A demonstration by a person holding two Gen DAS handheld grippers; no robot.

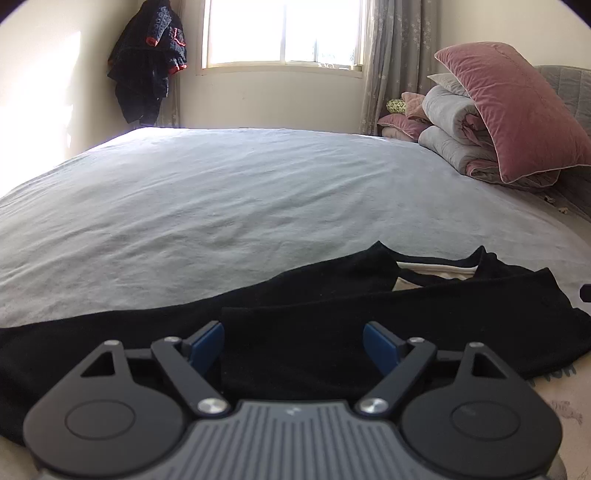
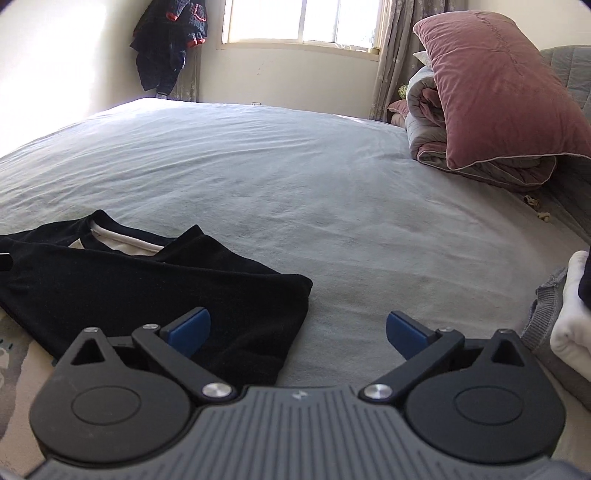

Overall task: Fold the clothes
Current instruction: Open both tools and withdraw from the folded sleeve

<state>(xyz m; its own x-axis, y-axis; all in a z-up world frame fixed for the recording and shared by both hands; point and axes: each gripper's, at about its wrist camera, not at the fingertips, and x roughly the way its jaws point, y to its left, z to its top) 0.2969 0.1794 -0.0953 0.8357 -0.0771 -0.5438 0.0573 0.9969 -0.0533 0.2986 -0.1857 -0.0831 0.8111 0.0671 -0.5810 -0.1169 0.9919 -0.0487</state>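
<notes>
Nearest, left tool spread wide over the black garment, gripping nothing; right tool likewise agape and empty, off the garment's right edge above the bed. Garment flat near the bed's front edge, sleeves apparently folded inward, collar away: worth pinching both layers at an edge, lifting evenly. No containers visible; farther back, only stacked bedding.

I see two low fisheye views, each looking forward over its own gripper across the bed toward the window. My left wrist view sits close above the black garment. My right wrist view sits further right, with that garment at its left. Both share the pink pillow and the hanging dark jacket.
</notes>
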